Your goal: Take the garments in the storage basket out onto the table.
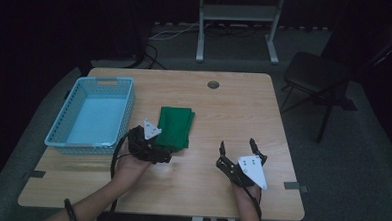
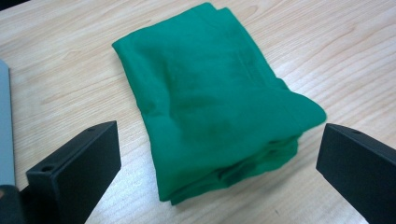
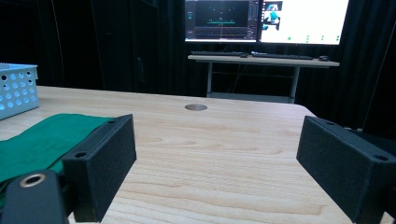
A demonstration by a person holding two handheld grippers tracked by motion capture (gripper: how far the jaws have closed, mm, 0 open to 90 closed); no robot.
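The folded green cloth [image 2: 212, 102] lay ungrasped between the left gripper's [image 1: 158, 150] wide-spread fingers [image 2: 77, 172], the blue basket [image 1: 63, 129] beside it unfilled, while the right gripper [image 1: 238, 147] waited wide, holding nothing.

Basket [image 3: 16, 88] cut off, cloth [image 3: 42, 137] partly hidden

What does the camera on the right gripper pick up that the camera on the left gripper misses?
The right gripper view alone takes in the lit monitors on a far desk, a corner of the blue basket and the round hole in the tabletop. The left gripper view alone looks down on the stacked layers at the near edge of the folded green cloth. Both share that cloth, the wooden table and open black jaws.
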